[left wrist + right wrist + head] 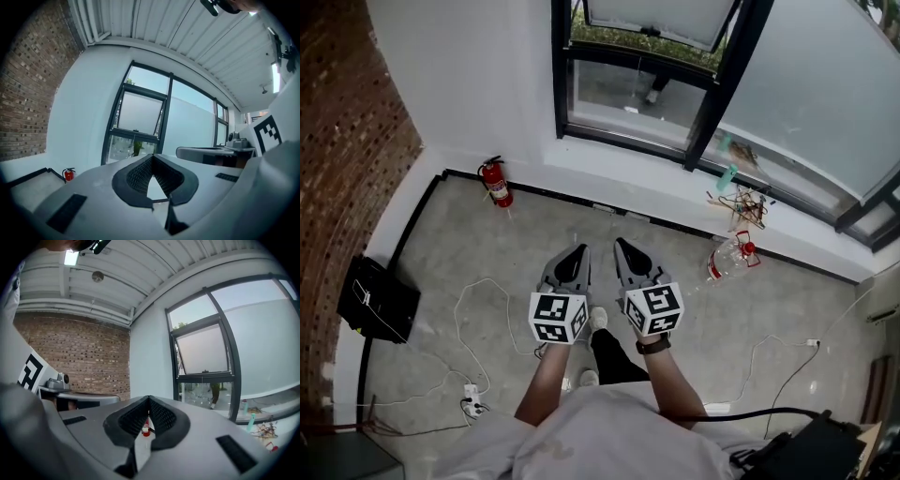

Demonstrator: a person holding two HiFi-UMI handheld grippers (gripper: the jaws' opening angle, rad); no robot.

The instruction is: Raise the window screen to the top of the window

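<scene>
place: bare workshop-type room | signs: concrete floor (581, 225); brick wall (347, 122); fire extinguisher (496, 182); power strip (472, 405)

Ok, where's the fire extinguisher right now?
In the head view the fire extinguisher stands on the floor against the white wall, left of the window and beyond the left gripper.

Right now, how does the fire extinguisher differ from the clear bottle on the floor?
Colour: the fire extinguisher is red with a black top; the clear bottle is see-through with a red top.
Pose: the fire extinguisher stands upright; the clear bottle seems to lie on its side.
Place: the fire extinguisher is by the white wall, left of the window; the clear bottle is under the window's right part.
Both rest on the grey floor.
</scene>
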